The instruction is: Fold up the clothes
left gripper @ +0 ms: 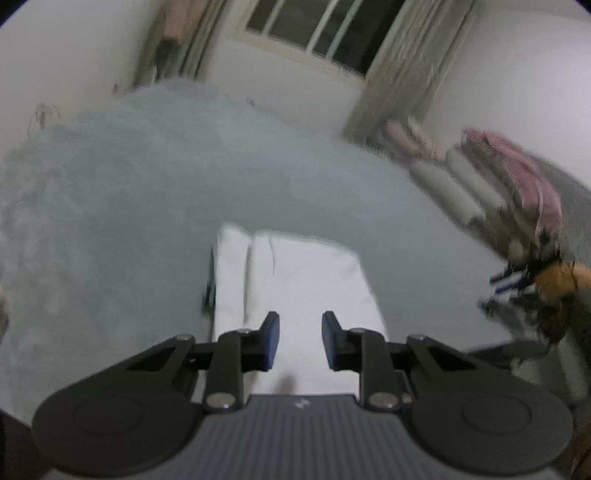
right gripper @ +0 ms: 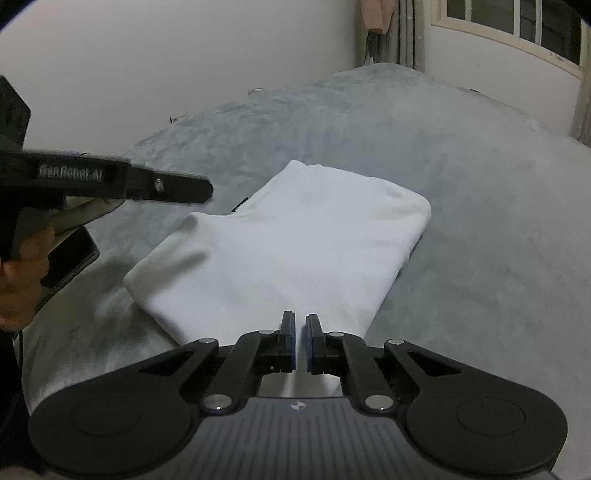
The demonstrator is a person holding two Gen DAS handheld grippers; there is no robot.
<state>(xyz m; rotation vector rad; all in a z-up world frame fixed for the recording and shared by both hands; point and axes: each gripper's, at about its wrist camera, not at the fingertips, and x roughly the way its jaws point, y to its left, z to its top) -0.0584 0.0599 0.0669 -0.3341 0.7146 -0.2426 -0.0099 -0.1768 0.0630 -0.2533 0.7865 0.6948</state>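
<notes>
White garment (right gripper: pixel 295 251), folded, laid on the grey bedspread (right gripper: pixel 461 184); left gripper (left gripper: pixel 300 341) held partly open and empty above it, right gripper (right gripper: pixel 300 341) nearly closed on nothing; layers could be dragged apart if brushed.

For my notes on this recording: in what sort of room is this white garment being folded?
Most likely a bedroom. The folded white garment lies on a wide bed with a grey fleecy blanket, a curtained window is behind it, and more clothes are piled at the side.
</notes>
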